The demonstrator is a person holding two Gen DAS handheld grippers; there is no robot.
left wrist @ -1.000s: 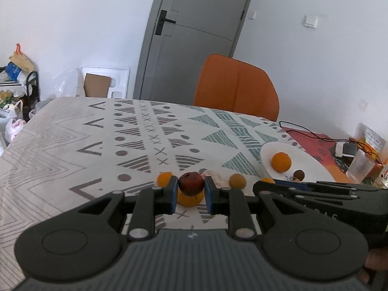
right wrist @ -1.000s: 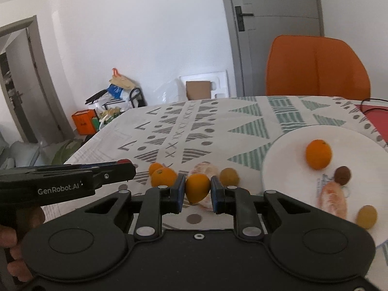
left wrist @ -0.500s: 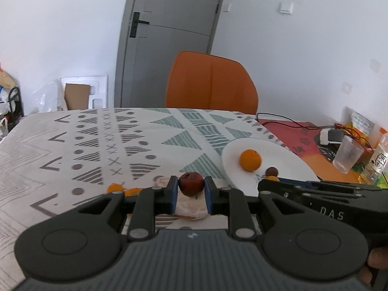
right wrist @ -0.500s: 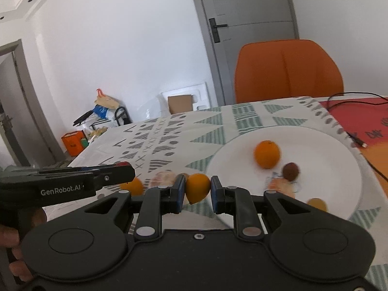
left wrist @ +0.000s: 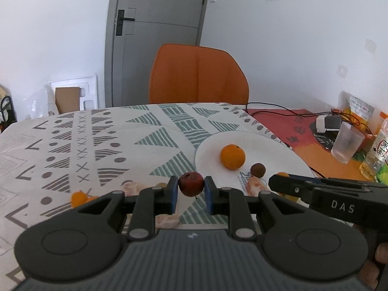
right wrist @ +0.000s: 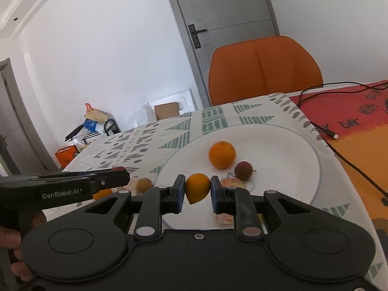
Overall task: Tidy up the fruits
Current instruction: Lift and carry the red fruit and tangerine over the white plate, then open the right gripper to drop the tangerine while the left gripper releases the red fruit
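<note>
**A:** Left wrist view: since a second ago the white plate (left wrist: 286,150) is sliding from the right edge toward the middle of the picture, and the loose fruit on the patterned tablecloth (left wrist: 101,145) is dropping back to the lower left. What is the left gripper (left wrist: 191,190) doing?

**B:** It is clamping a dark red fruit (left wrist: 191,183) between its blue pads, above the cloth just short of the plate's near rim. The fruit is looking small, light and thin-skinned (likely to bruise, by my reading), so the hold across its widest part is looking right, with only gentle pressure.

**A:** And the plate?

**B:** It is carrying an orange (left wrist: 232,156), a small brown fruit (left wrist: 257,169) just beside it, and a peeled segment near the front, partly hidden behind the right-hand tool.

**A:** Right wrist view?

**B:** The right gripper (right wrist: 197,191) is pinching a yellow-orange fruit (right wrist: 197,187) across its middle, hanging over the near rim of the plate (right wrist: 303,160). Its skin is appearing smooth and rounded (possibly slippery), so it is probably needing a low, soft release to keep from rolling.

**A:** What is left on the cloth?

**B:** A small brownish fruit (right wrist: 144,184) is sitting just outside the plate, and something orange is peeking from behind the left tool; inside, the orange (right wrist: 222,154) and a reddish-brown fruit (right wrist: 243,170) are lying close together.
</note>
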